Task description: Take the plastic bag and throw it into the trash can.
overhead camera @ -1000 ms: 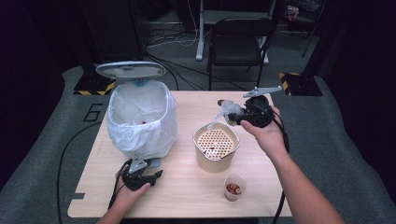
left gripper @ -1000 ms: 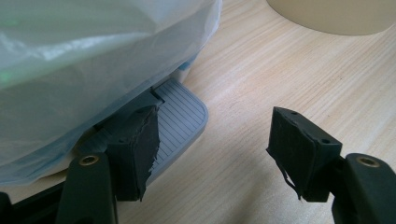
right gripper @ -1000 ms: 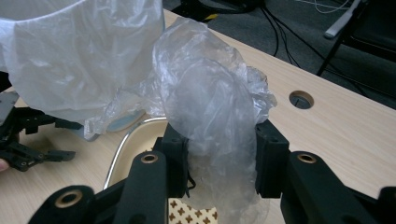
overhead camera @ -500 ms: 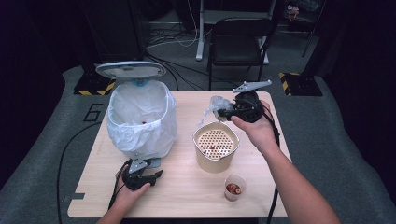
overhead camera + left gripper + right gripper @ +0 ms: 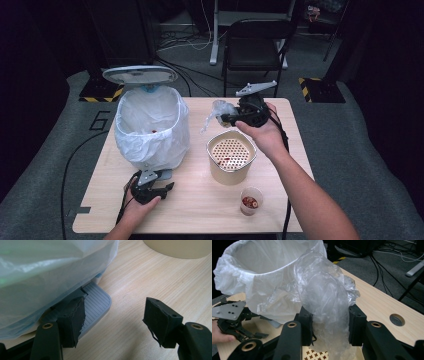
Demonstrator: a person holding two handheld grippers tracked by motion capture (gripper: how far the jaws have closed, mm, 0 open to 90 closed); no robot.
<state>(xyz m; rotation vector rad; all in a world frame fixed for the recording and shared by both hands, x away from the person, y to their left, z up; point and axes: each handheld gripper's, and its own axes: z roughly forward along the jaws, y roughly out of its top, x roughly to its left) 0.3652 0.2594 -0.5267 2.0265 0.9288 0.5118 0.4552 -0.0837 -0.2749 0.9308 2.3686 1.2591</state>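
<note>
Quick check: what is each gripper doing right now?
Left gripper: open, one jaw on the bin's pedal, gripping nothing.
Right gripper: closed on a crumpled clear plastic bag.

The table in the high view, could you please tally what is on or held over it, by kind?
Lined trash bins: 1
Beige strainer containers: 1
Small clear cups: 1
Crumpled clear plastic bags: 1, clamped in the right gripper
Grippers: 2, counting the left gripper, jaws open at the bin's pedal
Total: 6
</note>
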